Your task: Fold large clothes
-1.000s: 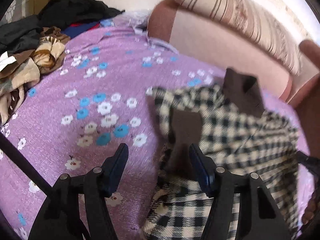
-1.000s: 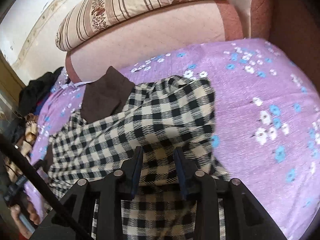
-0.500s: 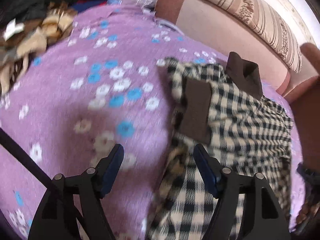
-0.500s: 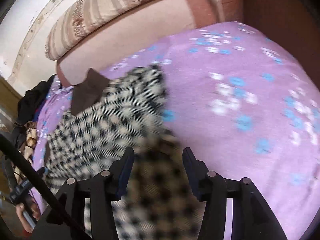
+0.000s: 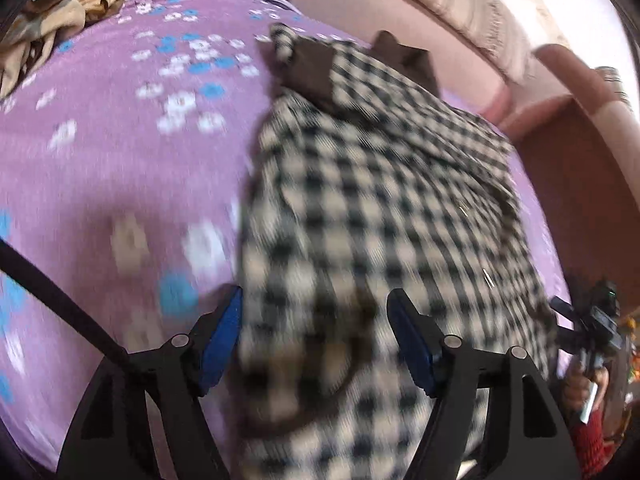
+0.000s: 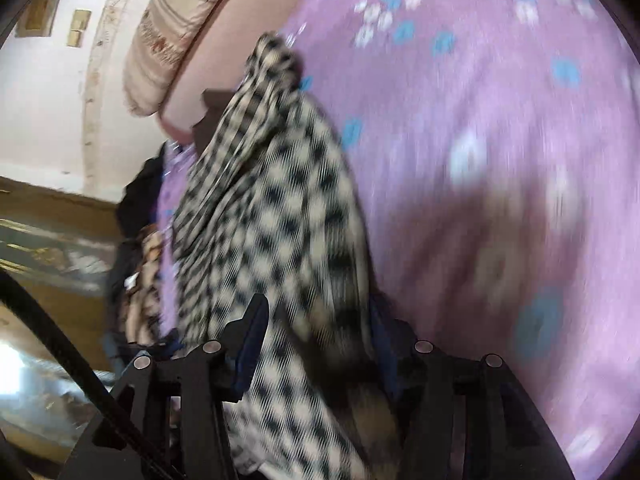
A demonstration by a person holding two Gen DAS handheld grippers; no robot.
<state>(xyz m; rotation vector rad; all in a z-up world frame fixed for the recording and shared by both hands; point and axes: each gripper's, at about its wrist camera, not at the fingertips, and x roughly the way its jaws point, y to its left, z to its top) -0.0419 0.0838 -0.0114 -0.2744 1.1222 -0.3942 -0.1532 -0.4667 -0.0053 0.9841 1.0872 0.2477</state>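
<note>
Left wrist view, setting: my left gripper (image 5: 314, 332) looks over a purple flowered sheet (image 5: 120, 152) toward a pink headboard (image 5: 360, 8).
Left wrist view, shirt: the checked shirt (image 5: 380, 208) lies spread on the sheet, its brown cuff (image 5: 310, 76) and brown collar (image 5: 408, 60) at the far end, near the headboard.
Left wrist view, my left gripper: fingers (image 5: 222, 336) spread wide. The shirt's near edge lies between them; the blur hides whether either pad touches cloth.
Left wrist view, shown only here: a heap of tan and brown clothes (image 5: 48, 20) at the sheet's far left corner, and the other hand (image 5: 592, 376) with its tool at the shirt's right edge.

Right wrist view, setting: my right gripper (image 6: 316, 336) sees the sheet (image 6: 500, 140) tilted, with a striped pillow (image 6: 172, 32) on top of the headboard (image 6: 192, 92).
Right wrist view, shirt: the shirt (image 6: 272, 220) hangs bunched in a long fold, running from my fingers up toward the headboard, lifted off the sheet at my end.
Right wrist view, my right gripper: the shirt passes between the fingers (image 6: 250, 340), and the right finger is mostly covered by cloth. Blur leaves me unable to tell whether they pinch it.
Right wrist view, shown only here: a white wall (image 6: 44, 100), a dark garment (image 6: 140, 184) past the sheet's far edge, and a wooden floor (image 6: 48, 220).
</note>
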